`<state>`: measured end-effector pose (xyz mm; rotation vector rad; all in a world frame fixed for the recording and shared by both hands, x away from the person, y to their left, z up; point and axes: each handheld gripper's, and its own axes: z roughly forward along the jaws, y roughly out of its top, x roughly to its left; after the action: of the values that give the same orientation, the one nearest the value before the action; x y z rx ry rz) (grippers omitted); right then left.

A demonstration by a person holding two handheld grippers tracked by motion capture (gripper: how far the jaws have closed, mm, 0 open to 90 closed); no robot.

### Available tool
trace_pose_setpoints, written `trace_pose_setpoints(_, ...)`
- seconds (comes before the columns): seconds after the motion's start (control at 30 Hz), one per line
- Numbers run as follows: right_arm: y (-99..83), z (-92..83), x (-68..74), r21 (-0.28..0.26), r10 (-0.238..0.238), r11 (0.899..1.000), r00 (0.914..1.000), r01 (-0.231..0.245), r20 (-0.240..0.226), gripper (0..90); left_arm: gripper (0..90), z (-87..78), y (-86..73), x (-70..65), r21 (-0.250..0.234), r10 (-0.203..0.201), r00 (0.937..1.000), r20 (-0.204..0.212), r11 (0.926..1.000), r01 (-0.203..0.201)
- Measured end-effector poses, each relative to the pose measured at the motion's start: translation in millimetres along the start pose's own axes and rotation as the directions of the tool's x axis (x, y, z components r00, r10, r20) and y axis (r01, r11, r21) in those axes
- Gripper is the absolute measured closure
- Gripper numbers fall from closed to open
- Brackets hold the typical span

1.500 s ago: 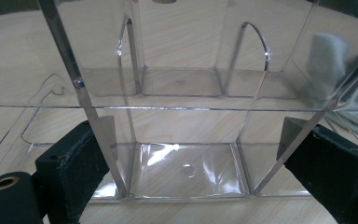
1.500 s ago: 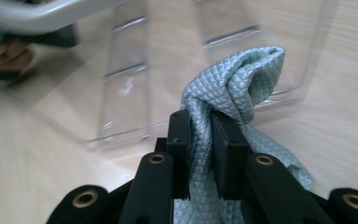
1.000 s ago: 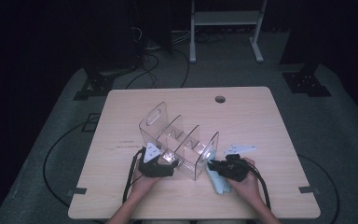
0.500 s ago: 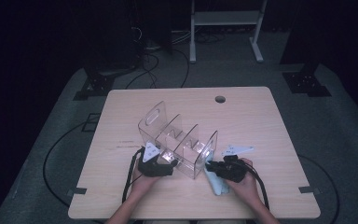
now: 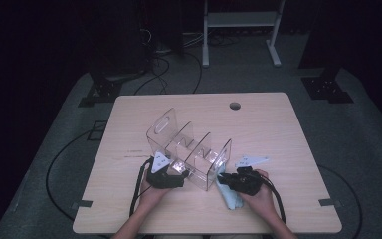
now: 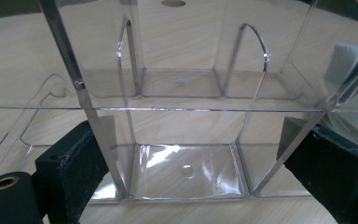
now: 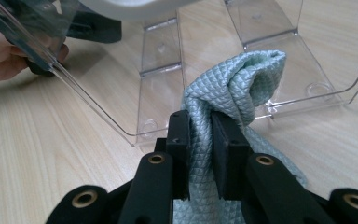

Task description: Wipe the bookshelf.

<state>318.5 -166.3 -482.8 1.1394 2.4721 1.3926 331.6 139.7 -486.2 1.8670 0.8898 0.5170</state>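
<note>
**Cloth to clear organizer, near edge of tabletop**

Right gripper (image 7: pixel 200 135): clenched on pale green quilted cloth (image 7: pixel 235 88), fold bunched above the jaws, rest trailing onto the wood. Sat close to the near edge, right of centre, in the high view (image 5: pixel 243 181).

Left gripper (image 5: pixel 165 175): jaws spread wide, one either side of the clear acrylic organizer (image 6: pixel 182 107); whether pads actually touched the walls, could not tell. Looked like bracing, not a firm hold.

Organizer (image 5: pixel 191 149) stood just beyond both grippers, middle of the near half, dividers upright, compartments empty.

Judged step: wiping the organizer with the cloth. Best done with the left side bracing first, since light acrylic should skid under a push. Cloth bunch to lead, jaws kept off the plastic to avoid scratches.

Room: little between grippers and near edge; trailing cables there. Wide bare wood beyond, out to the far edge and its round cable hole (image 5: pixel 235 106). Left and right edges well apart from everything.
</note>
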Motion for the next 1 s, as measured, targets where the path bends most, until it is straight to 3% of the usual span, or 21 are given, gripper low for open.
trace_pose_setpoints(0.13,-1.4,0.8,-5.4,-0.012,0.028,1.0,0.9996,-0.028,0.0,77.5,7.7,0.8,1.1,-0.7,-0.001,0.003,1.0,-0.003,1.0,-0.003)
trace_pose_setpoints(0.3,-3.6,2.5,18.3,0.002,-0.016,1.0,0.9975,0.017,-0.069,77.3,7.6,-0.7,0.1,1.2,-0.005,0.0,1.0,-0.005,1.0,0.0)
trace_pose_setpoints(0.43,-2.5,2.2,27.0,-0.001,-0.024,1.0,0.9942,0.024,-0.104,77.3,7.7,-2.0,-1.0,2.8,-0.007,-0.006,1.0,-0.005,1.0,0.006)
trace_pose_setpoints(0.53,-1.1,1.9,36.3,-0.008,-0.059,0.998,0.9895,0.058,-0.132,77.4,7.7,-3.2,-1.4,4.6,-0.006,-0.003,1.0,-0.005,1.0,0.003)
trace_pose_setpoints(0.6,0.5,2.4,37.7,-0.006,-0.072,0.997,0.9892,0.072,-0.128,77.8,7.8,-2.7,-1.6,5.0,-0.01,-0.01,0.9999,-0.011,0.9999,0.01)
trace_pose_setpoints(0.7,0.9,3.0,32.4,-0.017,-0.054,0.998,0.9917,0.053,-0.117,78.0,7.8,-2.0,-1.1,4.9,-0.01,-0.014,0.9997,-0.022,0.9999,0.013)
trace_pose_setpoints(0.73,1.7,3.0,26.6,-0.028,-0.047,0.999,0.9954,0.045,-0.083,78.0,7.8,-1.9,-1.1,5.1,-0.011,-0.012,0.9997,-0.022,0.9999,0.012)
trace_pose_setpoints(0.83,1.2,3.5,24.4,-0.028,-0.041,0.999,0.9972,0.039,-0.063,78.0,7.8,-1.8,-1.0,4.6,-0.011,-0.016,0.9996,-0.025,0.9998,0.015)
trace_pose_setpoints(1.0,-6.0,11.0,39.8,0.015,-0.086,0.996,0.9928,0.088,-0.083,77.8,7.6,-1.6,-0.2,4.4,-0.012,-0.02,0.9993,-0.031,0.9997,0.019)
